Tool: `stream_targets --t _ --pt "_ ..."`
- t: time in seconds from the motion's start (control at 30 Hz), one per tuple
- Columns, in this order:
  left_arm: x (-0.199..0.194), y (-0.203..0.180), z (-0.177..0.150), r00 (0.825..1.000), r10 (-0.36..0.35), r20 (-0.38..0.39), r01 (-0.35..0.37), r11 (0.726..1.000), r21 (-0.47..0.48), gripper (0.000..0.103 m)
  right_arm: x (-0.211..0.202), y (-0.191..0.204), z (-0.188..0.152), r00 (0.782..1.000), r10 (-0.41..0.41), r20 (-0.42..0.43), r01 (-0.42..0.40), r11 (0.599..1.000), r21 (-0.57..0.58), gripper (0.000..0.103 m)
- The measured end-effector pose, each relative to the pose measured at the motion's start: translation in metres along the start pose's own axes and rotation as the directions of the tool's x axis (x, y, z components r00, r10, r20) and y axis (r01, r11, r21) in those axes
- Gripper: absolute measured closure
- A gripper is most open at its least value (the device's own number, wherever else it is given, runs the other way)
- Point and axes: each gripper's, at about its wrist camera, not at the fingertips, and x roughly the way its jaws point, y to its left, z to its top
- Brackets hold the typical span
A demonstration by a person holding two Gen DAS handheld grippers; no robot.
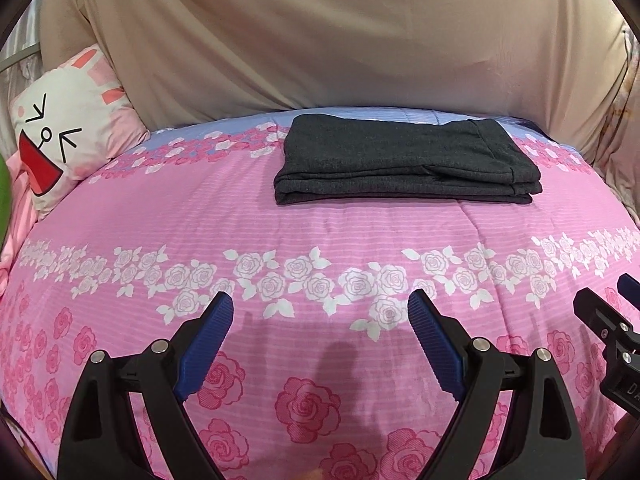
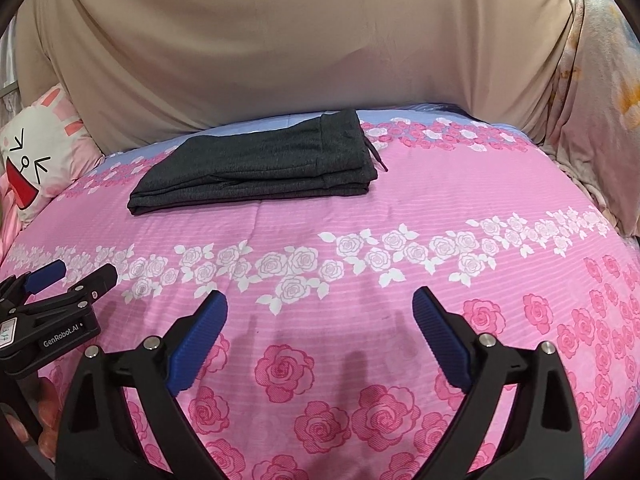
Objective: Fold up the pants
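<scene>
Pants [image 1: 408,160] folded in a flat stack at far side of bed [image 1: 320,232], long axis left-right, well ahead of both empty wide-open grippers, left [image 1: 320,340] roughly centred on it, right [image 2: 320,340] offset rightward, looks done.

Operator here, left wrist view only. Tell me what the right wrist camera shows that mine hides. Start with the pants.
Observer: A drawstring trails off the pants onto the quilt, at their right end.
Operator: Report the right gripper.
Observer: Right gripper is open, empty, over the quilt, short of the pants.
Operator: Now the left gripper, seen from outside.
Observer: Left gripper is open and holds nothing.
</scene>
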Motion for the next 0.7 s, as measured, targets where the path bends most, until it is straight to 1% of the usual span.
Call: stream_targets --t 0.1,0.3,0.33,0.37,0.4,0.47,0.57,0.7 --pt "-0.002 -0.001 0.001 1.0 0.005 0.009 -0.005 1.0 0.005 0.017 0.001 0.0 0.0 1.0 0.001 -0.002 -0.001 1.0 0.0 0.011" --pt "-0.003 -0.001 0.003 1.0 -0.017 0.018 0.017 1.0 0.015 0.017 0.0 0.001 0.0 1.0 -0.001 -0.002 0.001 1.0 0.002 0.011" --pt "-0.004 -0.001 0.003 0.999 -0.015 0.029 0.014 1.0 0.016 0.017 0.001 0.001 0.0 1.0 -0.001 -0.002 0.001 1.0 0.002 0.011" --pt "-0.006 -0.002 0.003 0.999 -0.03 0.045 0.029 0.999 0.023 0.016 0.0 0.001 0.0 1.0 -0.001 -0.002 0.001 1.0 0.002 0.011" --pt "-0.008 -0.003 0.002 0.998 -0.028 0.059 0.027 0.999 0.024 0.016 0.001 0.001 0.0 1.0 0.001 -0.002 -0.001 1.0 0.003 0.011" --pt "-0.011 -0.005 0.002 0.996 -0.046 0.073 0.044 0.998 0.036 0.016 0.001 0.001 0.0 1.0 0.0 -0.003 0.0 1.0 0.003 0.011" --pt "-0.013 -0.006 0.001 0.996 -0.033 0.085 0.029 0.999 0.041 0.016 0.002 0.001 0.0 1.0 0.005 -0.004 -0.005 1.0 0.002 0.011" --pt "-0.007 -0.008 0.003 0.998 0.013 0.054 -0.015 0.999 0.043 0.016 0.002 0.0 -0.001 1.0 0.005 -0.006 -0.005 1.0 0.0 0.011"
